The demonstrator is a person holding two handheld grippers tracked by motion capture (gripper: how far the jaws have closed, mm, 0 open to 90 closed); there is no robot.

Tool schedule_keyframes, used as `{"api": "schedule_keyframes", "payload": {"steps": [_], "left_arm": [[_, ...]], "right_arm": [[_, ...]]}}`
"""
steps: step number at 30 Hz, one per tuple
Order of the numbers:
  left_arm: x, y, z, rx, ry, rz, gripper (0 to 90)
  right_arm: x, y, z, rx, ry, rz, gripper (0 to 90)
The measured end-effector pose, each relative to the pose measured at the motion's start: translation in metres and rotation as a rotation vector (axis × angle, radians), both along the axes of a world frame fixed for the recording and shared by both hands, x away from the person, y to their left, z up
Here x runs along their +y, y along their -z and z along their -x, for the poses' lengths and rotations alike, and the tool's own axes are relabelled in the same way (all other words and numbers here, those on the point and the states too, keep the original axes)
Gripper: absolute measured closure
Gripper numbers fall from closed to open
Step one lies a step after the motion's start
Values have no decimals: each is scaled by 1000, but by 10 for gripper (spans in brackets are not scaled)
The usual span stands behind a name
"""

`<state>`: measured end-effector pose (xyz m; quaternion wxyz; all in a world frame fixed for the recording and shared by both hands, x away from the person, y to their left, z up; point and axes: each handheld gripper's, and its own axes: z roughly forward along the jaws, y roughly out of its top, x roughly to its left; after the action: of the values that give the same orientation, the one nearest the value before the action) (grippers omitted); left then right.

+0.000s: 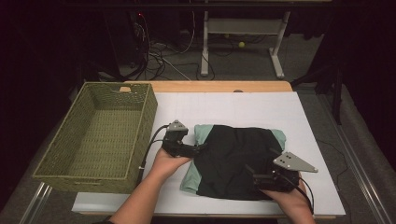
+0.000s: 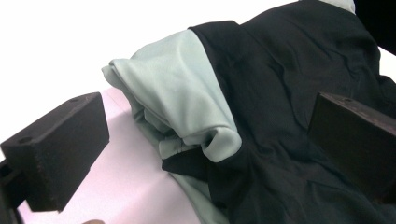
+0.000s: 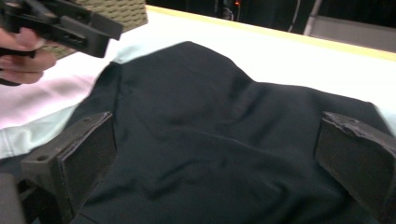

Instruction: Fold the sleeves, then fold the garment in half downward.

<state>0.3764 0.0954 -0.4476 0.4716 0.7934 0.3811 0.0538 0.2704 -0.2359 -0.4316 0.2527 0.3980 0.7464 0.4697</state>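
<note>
A folded garment (image 1: 236,158), black over pale green, lies on the white table cover (image 1: 233,105) near the front. My left gripper (image 1: 198,148) is at the garment's left edge, jaws wide apart. In the left gripper view the gripper (image 2: 205,116) straddles the pale green fold (image 2: 177,93) and the black cloth (image 2: 289,84) without pressing on either. My right gripper (image 1: 260,162) sits at the garment's near right corner and points across it. In the right gripper view its jaws (image 3: 217,126) stand open over the black cloth (image 3: 210,140), and the left gripper (image 3: 70,23) shows at the top left.
A green woven basket (image 1: 144,121) with nothing inside stands at the table's left, close to the left hand. The wooden table edge (image 1: 210,86) runs along the back. Cables and a desk frame (image 1: 243,28) lie on the floor beyond.
</note>
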Motion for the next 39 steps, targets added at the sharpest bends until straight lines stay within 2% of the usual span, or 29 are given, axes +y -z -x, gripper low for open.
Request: {"api": "schedule_keyframes", "payload": {"steps": [7, 13, 18, 24, 28, 32, 34, 39], "left_arm": [[-3, -11, 0, -22, 2, -12, 0], [-8, -17, -3, -42, 6, -21, 0], [-13, -20, -10, -49, 7, -22, 0], [-17, -21, -26, -48, -9, -24, 0], [-19, -18, -41, -31, -36, -31, 0], [-18, -12, -50, -32, -65, -19, 21], [-17, -5, -56, -2, -73, -18, 24], [-18, 16, -68, 72, -75, -50, 24]], "right_arm": [[22, 3, 4, -16, -29, -13, 0], [30, 9, 10, -29, -52, -21, 0], [33, 12, 13, -25, -76, -17, 0], [32, 11, 14, -27, -86, -28, 0], [35, 11, 14, -26, -90, -30, 0], [37, 11, 15, -30, -102, -26, 0], [38, 11, 15, -26, -104, -24, 0], [39, 13, 16, -21, -108, -21, 0]]}}
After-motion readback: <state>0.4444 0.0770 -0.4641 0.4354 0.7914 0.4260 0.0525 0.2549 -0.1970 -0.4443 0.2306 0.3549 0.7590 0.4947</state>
